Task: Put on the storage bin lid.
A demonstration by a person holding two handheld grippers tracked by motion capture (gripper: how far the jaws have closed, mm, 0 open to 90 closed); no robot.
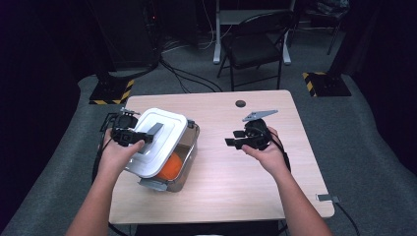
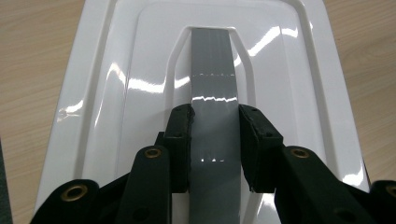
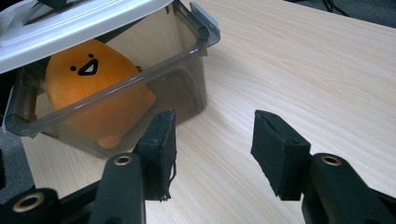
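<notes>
left claw [image 2: 215, 140] clamps the lid's grey handle [image 2: 212, 70]; right claw [image 3: 212, 154] parted, holding nothing

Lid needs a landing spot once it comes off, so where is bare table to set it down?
The left claw grips the white lid by its grey handle, tilted over the box. Bare table lies between box and right claw, and along the near edge. The left side is crowded.
</notes>
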